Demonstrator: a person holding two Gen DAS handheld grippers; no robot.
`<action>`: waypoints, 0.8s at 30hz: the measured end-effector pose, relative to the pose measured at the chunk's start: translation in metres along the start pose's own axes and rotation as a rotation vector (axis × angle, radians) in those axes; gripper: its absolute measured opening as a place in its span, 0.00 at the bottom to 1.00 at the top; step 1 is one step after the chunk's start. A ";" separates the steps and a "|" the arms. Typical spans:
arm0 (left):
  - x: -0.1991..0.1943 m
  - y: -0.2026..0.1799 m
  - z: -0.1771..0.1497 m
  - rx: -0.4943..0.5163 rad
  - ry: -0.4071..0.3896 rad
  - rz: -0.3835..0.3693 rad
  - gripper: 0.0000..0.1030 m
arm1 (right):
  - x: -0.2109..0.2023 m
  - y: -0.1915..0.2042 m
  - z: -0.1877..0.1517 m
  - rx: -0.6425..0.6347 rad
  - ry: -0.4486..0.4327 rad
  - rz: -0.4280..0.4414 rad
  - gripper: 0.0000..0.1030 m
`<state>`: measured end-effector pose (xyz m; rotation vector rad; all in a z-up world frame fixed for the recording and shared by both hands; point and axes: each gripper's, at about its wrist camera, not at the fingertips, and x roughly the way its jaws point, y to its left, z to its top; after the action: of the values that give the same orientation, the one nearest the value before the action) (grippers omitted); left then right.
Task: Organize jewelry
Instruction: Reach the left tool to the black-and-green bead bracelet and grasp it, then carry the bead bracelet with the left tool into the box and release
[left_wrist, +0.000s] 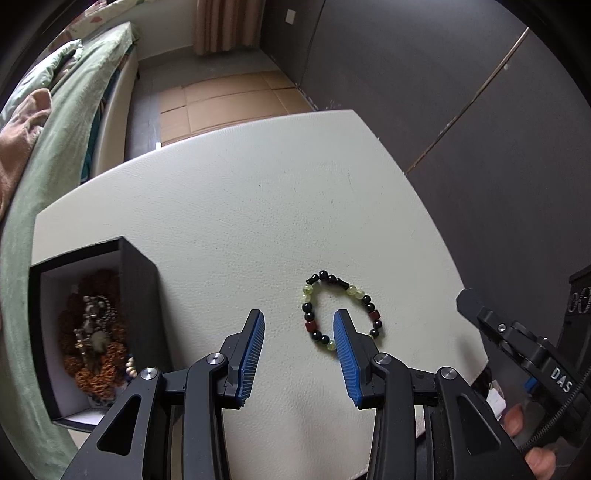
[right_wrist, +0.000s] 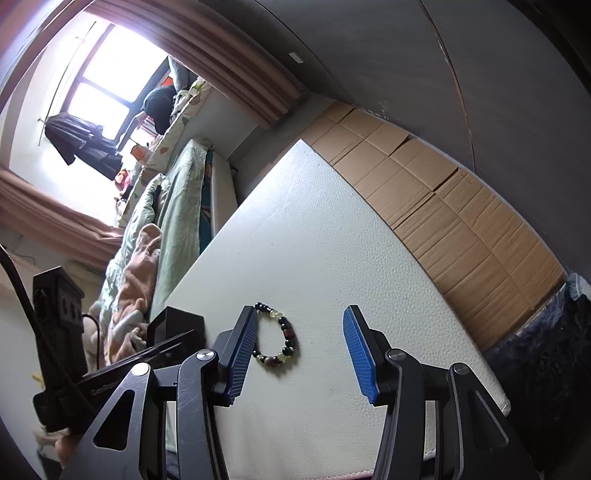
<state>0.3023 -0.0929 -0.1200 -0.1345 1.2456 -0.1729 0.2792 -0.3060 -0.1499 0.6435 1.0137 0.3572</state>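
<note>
Round-beaded bracelet (left_wrist: 341, 309) loops on pebbled white tabletop (left_wrist: 240, 206), seemingly leather.

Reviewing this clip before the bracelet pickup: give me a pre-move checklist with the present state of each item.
1. Beaded bracelet lying flat on the white table, not held: ok.
2. Left gripper open, empty: ok.
3. Right gripper open, empty: ok.
4. Left gripper centred on the bracelet: not ok, it sits off to the right finger.
5. Black box open, jewelry already inside: ok.
6. Room left in the box: cannot tell.
</note>
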 end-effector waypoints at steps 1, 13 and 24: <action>0.005 -0.001 0.000 0.001 0.006 0.007 0.39 | 0.001 -0.001 0.000 0.002 -0.003 -0.006 0.48; 0.034 -0.015 -0.008 0.062 0.008 0.059 0.08 | 0.016 -0.002 -0.003 -0.013 0.014 -0.077 0.47; -0.014 -0.002 -0.012 0.066 -0.082 0.068 0.08 | 0.011 0.006 -0.011 -0.049 0.032 -0.081 0.74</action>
<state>0.2859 -0.0921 -0.1102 -0.0413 1.1597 -0.1478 0.2751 -0.2918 -0.1580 0.5521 1.0553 0.3212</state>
